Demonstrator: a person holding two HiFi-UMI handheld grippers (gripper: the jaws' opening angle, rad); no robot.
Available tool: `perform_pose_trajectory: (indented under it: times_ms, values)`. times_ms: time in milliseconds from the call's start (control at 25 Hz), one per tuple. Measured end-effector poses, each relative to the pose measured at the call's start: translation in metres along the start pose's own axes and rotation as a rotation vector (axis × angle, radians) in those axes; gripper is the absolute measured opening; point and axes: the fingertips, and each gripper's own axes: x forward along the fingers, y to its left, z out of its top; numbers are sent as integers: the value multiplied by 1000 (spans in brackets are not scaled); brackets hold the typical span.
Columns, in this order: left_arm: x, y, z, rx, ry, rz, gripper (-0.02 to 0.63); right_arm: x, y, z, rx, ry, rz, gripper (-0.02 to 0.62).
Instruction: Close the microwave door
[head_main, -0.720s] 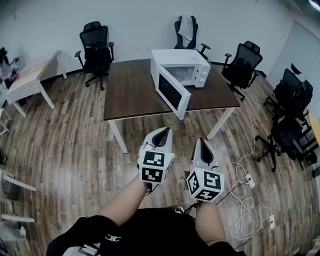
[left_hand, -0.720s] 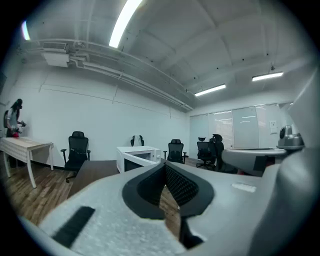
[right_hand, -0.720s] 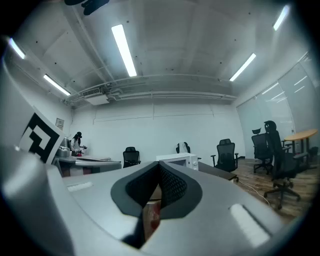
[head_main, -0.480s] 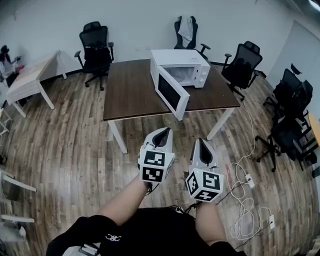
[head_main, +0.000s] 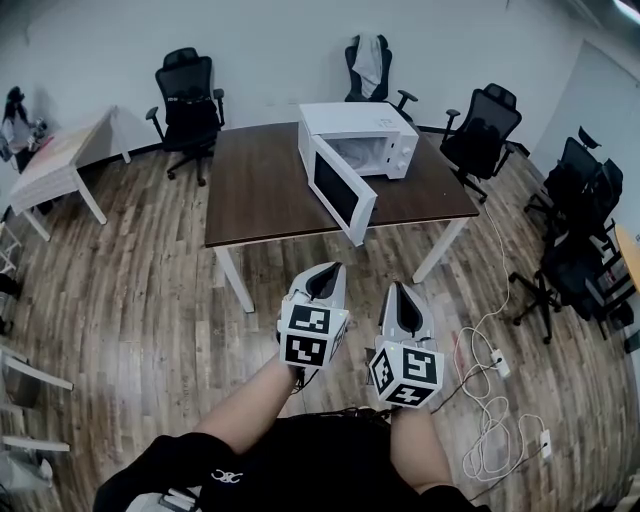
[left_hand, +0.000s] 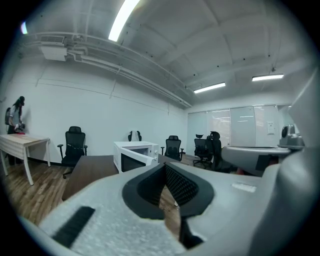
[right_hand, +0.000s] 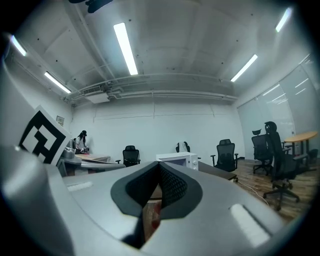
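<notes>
A white microwave (head_main: 372, 132) stands on a dark brown table (head_main: 262, 185) across the room. Its door (head_main: 340, 196) hangs wide open, swung out toward the table's front edge. Both grippers float over the wooden floor, well short of the table. My left gripper (head_main: 322, 282) is shut and holds nothing. Beside it, my right gripper (head_main: 402, 300) is shut and empty too. The left gripper view shows the microwave (left_hand: 134, 155) far beyond the closed fingertips (left_hand: 165, 170). In the right gripper view the microwave (right_hand: 178, 160) sits just above the closed tips (right_hand: 159, 170).
Black office chairs (head_main: 186, 95) ring the table, with more at the right (head_main: 575, 235). A light wooden table (head_main: 55, 160) stands at the left, a person (head_main: 15, 120) behind it. White cables and a power strip (head_main: 495, 390) lie on the floor at the right.
The table and microwave have slid slightly up and left in the head view. Both grippers sit a little lower in the picture, still side by side and shut.
</notes>
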Motion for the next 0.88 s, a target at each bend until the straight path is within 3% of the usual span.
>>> perform_pose_trajectory:
  times_ms: [400, 880]
  values:
    - [41, 13, -16, 13, 30, 10, 11, 39, -23, -15, 39, 6, 13, 8]
    - [166, 27, -10, 29, 49, 64, 9, 154, -102, -15, 47, 1, 72, 8]
